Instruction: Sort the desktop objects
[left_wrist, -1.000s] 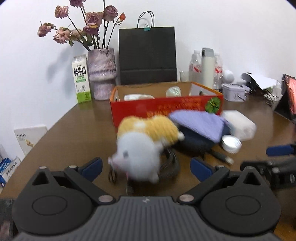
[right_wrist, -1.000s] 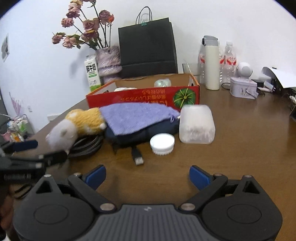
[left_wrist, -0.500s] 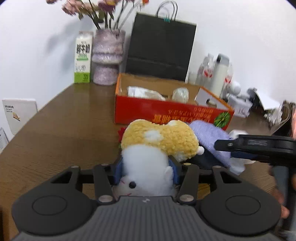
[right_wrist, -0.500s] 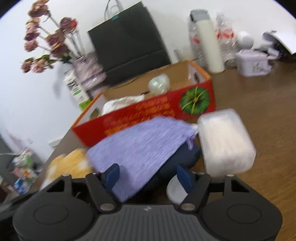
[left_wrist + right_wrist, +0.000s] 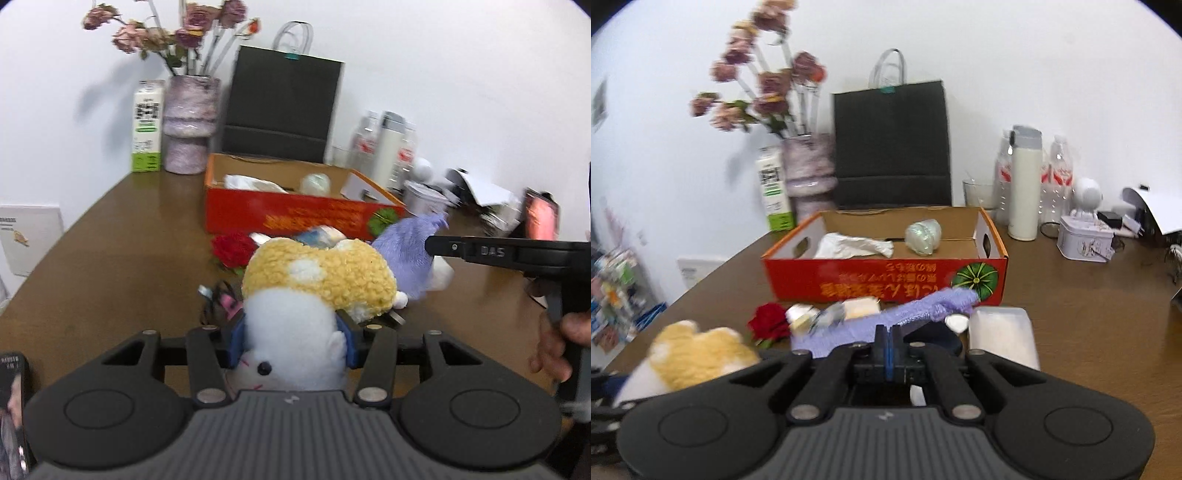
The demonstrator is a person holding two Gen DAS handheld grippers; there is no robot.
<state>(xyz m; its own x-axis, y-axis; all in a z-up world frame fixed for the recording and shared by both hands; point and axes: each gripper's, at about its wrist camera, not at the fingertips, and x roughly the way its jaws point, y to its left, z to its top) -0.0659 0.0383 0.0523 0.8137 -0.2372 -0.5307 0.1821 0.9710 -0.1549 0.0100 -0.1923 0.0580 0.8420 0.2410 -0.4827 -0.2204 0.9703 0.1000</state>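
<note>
The plush hamster, fluffy white at the head and curly yellow over the back, is sitting squeezed at its white end between the blue pads of the left claw, raised a little off the brown desk, probably so it can be carried to the red cardboard box just behind. The right claw is pinching the lilac knitted cloth with its jaws pressed nearly together, and the soft fabric is draping up from a dark pouch beneath. A red fabric rose, small foil-wrapped pieces and a frosted plastic tub are lying near the box front. Inside the box, crumpled white paper and a pale green ball are resting.
</note>
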